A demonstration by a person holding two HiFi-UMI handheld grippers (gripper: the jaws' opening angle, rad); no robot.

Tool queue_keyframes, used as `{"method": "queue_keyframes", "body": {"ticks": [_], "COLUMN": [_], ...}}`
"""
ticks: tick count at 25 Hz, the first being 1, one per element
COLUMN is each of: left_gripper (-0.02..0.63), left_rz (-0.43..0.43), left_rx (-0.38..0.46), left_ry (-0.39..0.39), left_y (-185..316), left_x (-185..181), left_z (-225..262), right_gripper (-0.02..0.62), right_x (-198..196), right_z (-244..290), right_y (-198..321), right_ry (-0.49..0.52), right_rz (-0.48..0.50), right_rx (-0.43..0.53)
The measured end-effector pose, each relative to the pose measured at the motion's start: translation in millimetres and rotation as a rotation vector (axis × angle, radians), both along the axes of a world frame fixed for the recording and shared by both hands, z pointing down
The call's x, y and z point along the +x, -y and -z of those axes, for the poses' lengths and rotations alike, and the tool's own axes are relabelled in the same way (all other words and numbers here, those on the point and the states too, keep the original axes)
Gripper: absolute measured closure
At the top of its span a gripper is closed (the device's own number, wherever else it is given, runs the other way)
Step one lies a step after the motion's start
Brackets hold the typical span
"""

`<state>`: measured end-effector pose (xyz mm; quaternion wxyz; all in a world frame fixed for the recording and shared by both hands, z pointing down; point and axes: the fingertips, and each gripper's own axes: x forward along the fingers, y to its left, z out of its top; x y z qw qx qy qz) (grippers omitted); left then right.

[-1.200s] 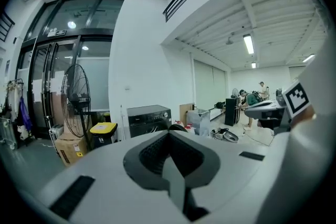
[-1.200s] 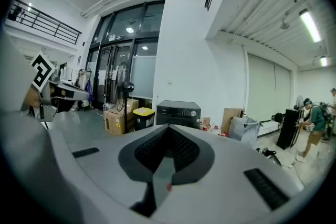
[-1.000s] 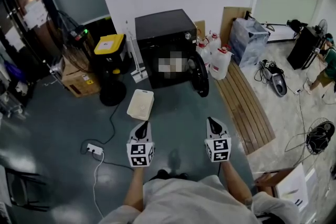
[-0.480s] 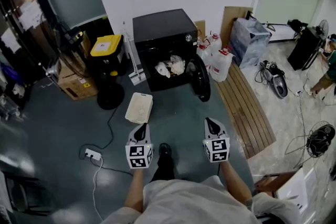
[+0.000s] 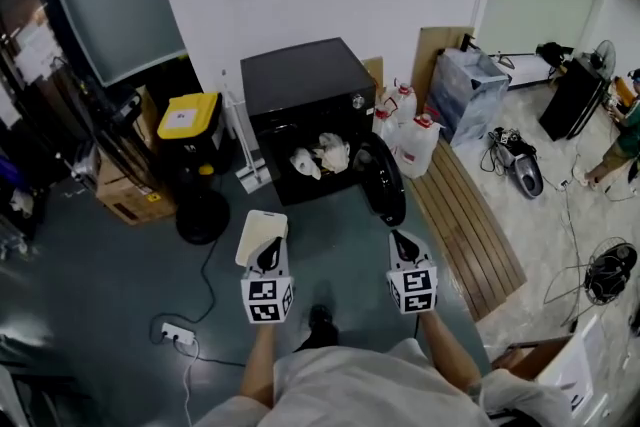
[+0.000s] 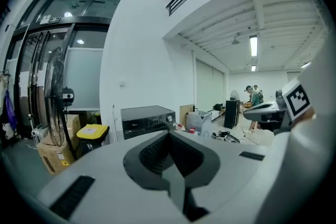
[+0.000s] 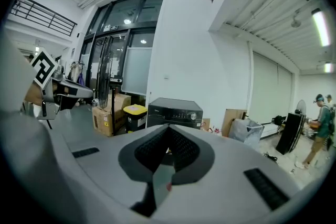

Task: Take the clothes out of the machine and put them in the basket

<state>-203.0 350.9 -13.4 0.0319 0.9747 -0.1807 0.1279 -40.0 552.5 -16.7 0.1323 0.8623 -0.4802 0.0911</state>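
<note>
Clothes (image 5: 322,155): pale bundle sitting inside the drum of the black machine (image 5: 300,80), upper centre of the head view, none out yet. Machine door (image 5: 388,183) is swung open to the right of the opening. Basket (image 5: 252,233): white, rectangular, on the dark floor (image 5: 120,285) just below-left of the machine, looks empty, its lower edge hidden behind the left gripper (image 5: 268,257). Right gripper (image 5: 401,244) is level with it, right of centre, below the door. Both point up-frame toward the machine, well apart from each other, neither touching anything. Left jaws: clenched, pads meeting, nothing between them. Right jaws: same, clenched and empty. Both gripper views show the machine's front panel straight ahead past the jaw tips. Surroundings: yellow-lidded bin (image 5: 186,115) left of the machine, cardboard box (image 5: 125,202) further left, white jugs (image 5: 415,140) to the machine's right, wooden slatted panel (image 5: 475,215) lying on the floor at right, power strip (image 5: 177,333) with its cable at lower left. Person (image 5: 625,135) at the far right edge.
</note>
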Motion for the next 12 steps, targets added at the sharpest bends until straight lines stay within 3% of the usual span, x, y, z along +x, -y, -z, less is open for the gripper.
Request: {"method": "queue_keyframes", "body": {"ticks": [12], "left_gripper": [0.588], "left_rz": [-0.075], "left_rx": [0.004], "left_ry": [-0.015], "left_y": [129.3], "left_x": [88.8], "left_z": [7.2], "right_gripper": [0.572], "right_x": [75.1], "right_z": [4.1], "right_y": [121.0], "right_ry": [-0.020], "right_rz": [-0.065], "right_rx": [-0.017]}}
